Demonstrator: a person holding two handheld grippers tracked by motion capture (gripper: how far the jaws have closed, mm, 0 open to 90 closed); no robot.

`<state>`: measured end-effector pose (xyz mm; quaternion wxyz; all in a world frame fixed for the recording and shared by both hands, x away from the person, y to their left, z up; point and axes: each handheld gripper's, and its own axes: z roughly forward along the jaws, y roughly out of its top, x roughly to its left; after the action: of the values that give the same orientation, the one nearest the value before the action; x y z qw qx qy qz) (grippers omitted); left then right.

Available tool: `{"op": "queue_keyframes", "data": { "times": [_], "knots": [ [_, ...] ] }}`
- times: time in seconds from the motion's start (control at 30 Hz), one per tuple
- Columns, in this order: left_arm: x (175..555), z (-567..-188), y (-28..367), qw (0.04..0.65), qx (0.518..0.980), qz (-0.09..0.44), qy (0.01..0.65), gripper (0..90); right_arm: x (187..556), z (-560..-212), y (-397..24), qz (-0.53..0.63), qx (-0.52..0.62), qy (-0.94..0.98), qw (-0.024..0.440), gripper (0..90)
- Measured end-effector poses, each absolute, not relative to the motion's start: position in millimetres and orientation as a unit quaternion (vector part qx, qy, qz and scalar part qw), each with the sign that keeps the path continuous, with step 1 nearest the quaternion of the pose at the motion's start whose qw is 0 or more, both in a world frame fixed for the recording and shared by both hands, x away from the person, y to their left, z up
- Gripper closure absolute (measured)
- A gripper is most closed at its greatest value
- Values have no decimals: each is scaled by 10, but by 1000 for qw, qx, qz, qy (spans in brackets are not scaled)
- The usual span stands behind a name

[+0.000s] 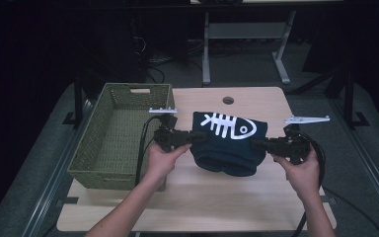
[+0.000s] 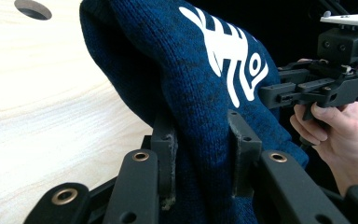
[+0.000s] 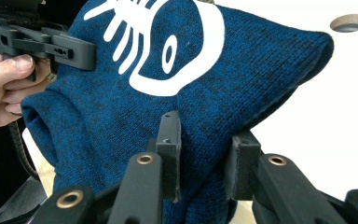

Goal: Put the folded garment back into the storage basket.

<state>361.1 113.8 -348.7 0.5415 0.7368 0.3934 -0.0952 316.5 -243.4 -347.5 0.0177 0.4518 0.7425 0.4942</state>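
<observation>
A folded dark blue knit garment (image 1: 229,143) with a white fish-skeleton print hangs between the two grippers just above the wooden table (image 1: 187,197). My left gripper (image 1: 195,138) is shut on its left edge; in the left gripper view the blue knit (image 2: 200,79) is pinched between my jaws (image 2: 204,149). At the garment's right edge, the right gripper (image 1: 255,144) is shut on it too, and the right gripper view shows the fabric (image 3: 168,93) bunched between its jaws (image 3: 205,149). Each gripper view also shows the other hand and its gripper farther off.
An empty green woven basket (image 1: 123,136) stands at the table's left, close beside my left hand. A round hole (image 1: 228,100) sits near the table's far edge. Beyond the table are a white desk frame (image 1: 246,39) and dark floor.
</observation>
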Motion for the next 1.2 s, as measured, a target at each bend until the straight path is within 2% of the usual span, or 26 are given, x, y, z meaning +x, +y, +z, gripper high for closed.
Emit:
{"op": "queue_keyframes", "data": {
  "times": [1.2],
  "knots": [
    [3663, -3283, 1670, 546, 727, -91, 407, 690, 3399, -3224, -1944, 492, 407, 769, 20, 709]
  ]
}}
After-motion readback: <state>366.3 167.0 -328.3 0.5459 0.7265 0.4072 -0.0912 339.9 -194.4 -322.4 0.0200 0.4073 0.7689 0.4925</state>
